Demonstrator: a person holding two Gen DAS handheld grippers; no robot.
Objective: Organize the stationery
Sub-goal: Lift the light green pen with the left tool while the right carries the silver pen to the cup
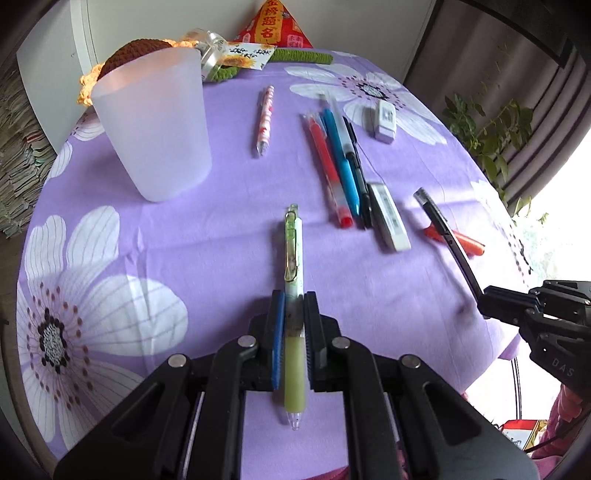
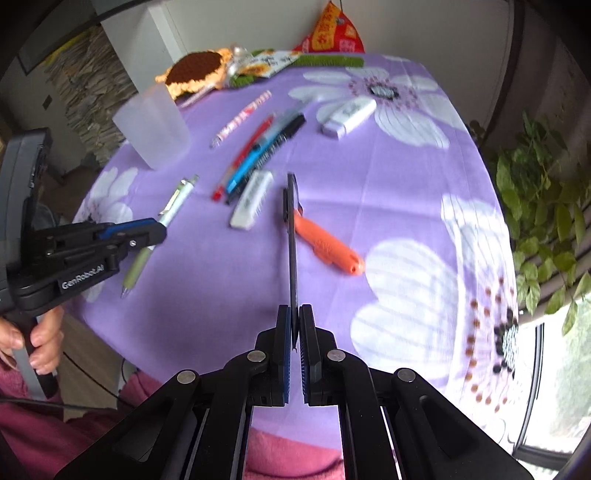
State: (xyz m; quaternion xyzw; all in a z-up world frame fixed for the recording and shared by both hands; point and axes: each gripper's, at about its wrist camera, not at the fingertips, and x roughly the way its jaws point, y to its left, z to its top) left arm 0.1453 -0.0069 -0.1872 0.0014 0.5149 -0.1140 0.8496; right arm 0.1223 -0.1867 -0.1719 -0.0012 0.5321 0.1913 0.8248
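My left gripper [image 1: 294,314] is shut on a green-and-white pen [image 1: 293,251], which points away over the purple flowered cloth [image 1: 207,240]. A frosted plastic cup [image 1: 155,122] stands upright at the far left. My right gripper [image 2: 294,314] is shut on a thin black pen [image 2: 293,254] that sticks out ahead, above an orange utility knife [image 2: 328,247]. The right wrist view shows the left gripper [image 2: 159,230] with the green pen [image 2: 181,199] at the left, short of the cup [image 2: 153,125]. Red [image 1: 328,170], blue [image 1: 341,158] and black [image 1: 358,173] pens lie side by side.
A pink patterned pen [image 1: 264,120] lies alone past the cup. Two white erasers [image 1: 389,216] [image 1: 382,120] lie by the pen group. A crochet sunflower [image 2: 195,72], a glass jar [image 1: 212,48] and a red pouch [image 1: 275,26] line the far edge. A plant [image 2: 535,206] stands off the right edge.
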